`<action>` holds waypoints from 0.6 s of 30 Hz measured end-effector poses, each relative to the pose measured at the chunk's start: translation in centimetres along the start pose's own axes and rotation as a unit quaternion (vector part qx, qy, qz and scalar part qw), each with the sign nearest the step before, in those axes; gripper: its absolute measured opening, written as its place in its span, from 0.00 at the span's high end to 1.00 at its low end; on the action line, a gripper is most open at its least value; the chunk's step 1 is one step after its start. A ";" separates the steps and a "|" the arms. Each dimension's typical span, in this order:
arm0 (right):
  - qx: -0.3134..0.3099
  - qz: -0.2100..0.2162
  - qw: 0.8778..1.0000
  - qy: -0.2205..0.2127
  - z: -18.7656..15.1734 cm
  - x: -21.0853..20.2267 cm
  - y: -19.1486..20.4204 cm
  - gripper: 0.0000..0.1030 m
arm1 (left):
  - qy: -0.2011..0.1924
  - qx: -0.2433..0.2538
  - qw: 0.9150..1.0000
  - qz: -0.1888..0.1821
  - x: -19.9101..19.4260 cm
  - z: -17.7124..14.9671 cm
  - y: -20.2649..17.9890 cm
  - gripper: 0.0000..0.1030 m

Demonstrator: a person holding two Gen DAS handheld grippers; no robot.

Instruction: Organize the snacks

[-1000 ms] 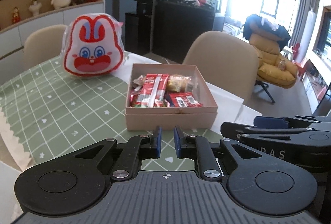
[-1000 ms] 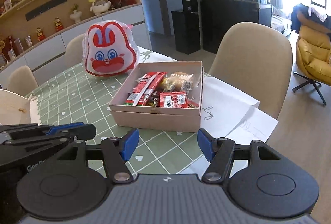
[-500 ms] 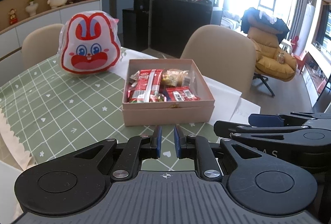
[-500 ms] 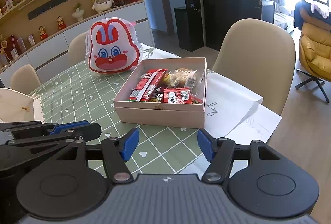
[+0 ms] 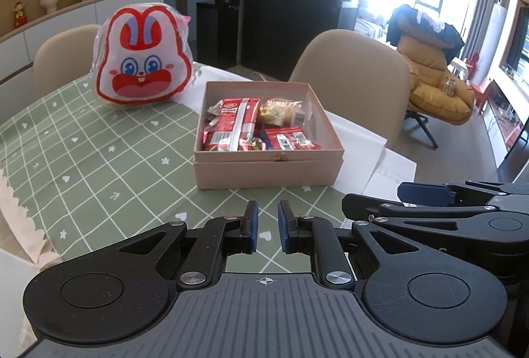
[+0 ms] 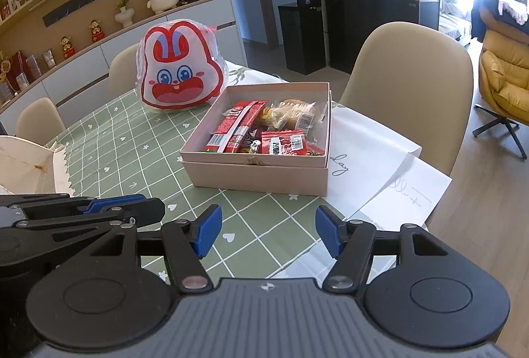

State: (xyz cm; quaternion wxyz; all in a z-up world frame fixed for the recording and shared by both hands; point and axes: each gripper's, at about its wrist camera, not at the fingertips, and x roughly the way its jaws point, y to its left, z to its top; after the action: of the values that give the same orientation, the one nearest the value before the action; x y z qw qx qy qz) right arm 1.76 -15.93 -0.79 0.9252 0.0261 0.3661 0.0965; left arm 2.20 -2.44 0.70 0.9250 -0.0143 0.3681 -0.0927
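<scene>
A beige cardboard box sits on the green checked tablecloth and holds several snack packets: red wrappers and a clear bag of biscuits. A red and white rabbit-shaped bag stands behind it to the left. My left gripper is nearly closed and empty, held in front of the box. My right gripper is open and empty, also in front of the box. Each gripper shows at the edge of the other's view.
White paper sheets lie under and to the right of the box. Beige chairs stand behind the table. A white paper item with a jagged edge lies at the left. The table edge is close on the right.
Both grippers have pulled back and lifted slightly, so the box and rabbit bag sit a little lower and farther in view. The jaws have not changed.
</scene>
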 end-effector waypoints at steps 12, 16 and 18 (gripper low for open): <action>0.004 -0.002 1.000 -0.002 0.0 -0.2 0.0 0.38 | 0.001 0.001 1.000 -0.004 0.1 0.0 -0.2 0.84; 0.005 -0.001 1.000 -0.002 0.0 -0.3 0.0 0.38 | 0.001 0.001 1.000 -0.004 0.1 0.0 -0.2 0.84; 0.005 -0.002 1.000 -0.002 0.0 -0.3 0.0 0.38 | 0.001 0.001 1.000 -0.004 0.1 0.0 -0.2 0.84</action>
State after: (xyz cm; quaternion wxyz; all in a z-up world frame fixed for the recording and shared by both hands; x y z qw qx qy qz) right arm 1.60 -16.01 -0.61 0.9261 0.0300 0.3643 0.0931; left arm 2.23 -2.67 0.65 0.9244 -0.0152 0.3687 -0.0966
